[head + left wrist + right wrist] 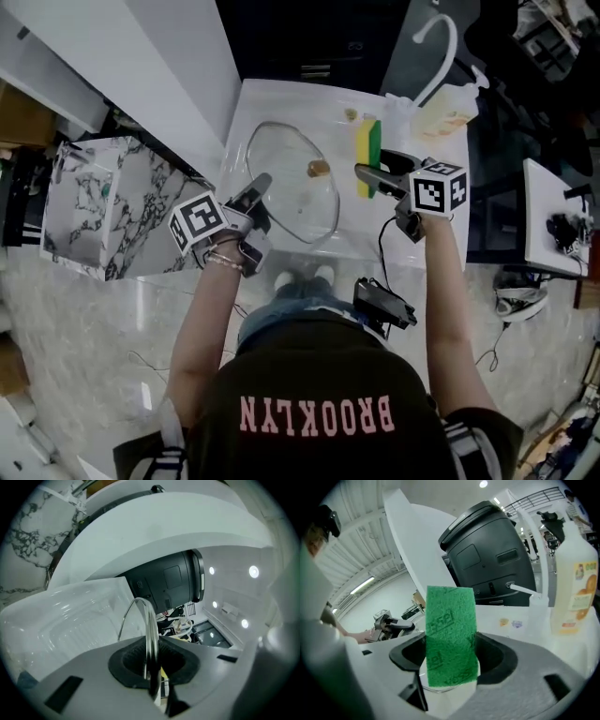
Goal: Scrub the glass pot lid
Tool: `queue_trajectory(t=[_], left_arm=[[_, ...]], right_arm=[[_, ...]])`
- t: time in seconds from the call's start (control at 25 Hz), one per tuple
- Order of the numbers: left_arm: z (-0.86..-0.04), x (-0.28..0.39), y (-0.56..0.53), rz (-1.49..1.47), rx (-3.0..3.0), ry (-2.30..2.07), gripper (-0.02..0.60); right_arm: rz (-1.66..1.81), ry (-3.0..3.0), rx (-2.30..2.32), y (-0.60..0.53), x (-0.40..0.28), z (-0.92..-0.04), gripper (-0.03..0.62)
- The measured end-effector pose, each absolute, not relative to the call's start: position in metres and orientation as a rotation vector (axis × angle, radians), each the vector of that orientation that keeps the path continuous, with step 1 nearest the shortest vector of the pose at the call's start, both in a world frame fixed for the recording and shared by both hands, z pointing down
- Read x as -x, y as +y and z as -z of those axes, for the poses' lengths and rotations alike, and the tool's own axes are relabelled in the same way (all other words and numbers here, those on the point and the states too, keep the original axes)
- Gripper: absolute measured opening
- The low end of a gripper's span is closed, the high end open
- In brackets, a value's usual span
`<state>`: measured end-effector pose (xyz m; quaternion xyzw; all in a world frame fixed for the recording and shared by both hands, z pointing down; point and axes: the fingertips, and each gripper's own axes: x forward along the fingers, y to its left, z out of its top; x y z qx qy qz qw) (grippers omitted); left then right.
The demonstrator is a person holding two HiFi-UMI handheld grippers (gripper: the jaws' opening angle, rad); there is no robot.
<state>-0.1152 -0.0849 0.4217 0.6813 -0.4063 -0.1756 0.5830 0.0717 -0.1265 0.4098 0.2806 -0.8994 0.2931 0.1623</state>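
Observation:
The glass pot lid, clear with a metal rim and a brown knob, is held tilted over the white sink. My left gripper is shut on the lid's left rim; in the left gripper view the rim runs edge-on between the jaws. My right gripper is shut on a yellow sponge with a green scouring face, just right of the lid and apart from the glass. The right gripper view shows the green pad standing upright between the jaws.
A white curved faucet and a soap bottle with a pump stand at the sink's far right. A marble-patterned box sits to the left. A dark bin stands behind the sink.

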Motion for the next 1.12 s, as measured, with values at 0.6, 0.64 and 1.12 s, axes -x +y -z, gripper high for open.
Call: queue_trajectory(t=[0.6, 0.64, 1.12], left_arm=[[-0.419, 0.037, -0.138, -0.162, -1.845, -0.902, 0.038], [-0.418, 0.033, -0.139, -0.195, -1.858, -0.890, 0.038], [-0.403, -0.058, -0.116, -0.652, -2.202, -0.550, 0.038]], right_arm=[[-0.940, -2.507, -1.007, -0.092, -0.155, -0.430, 0.295], [-0.940, -2.502, -1.011, -0.091, -0.159, -0.431, 0.295], [-0.921, -2.484, -1.168, -0.089, -0.212, -0.422, 0.295]])
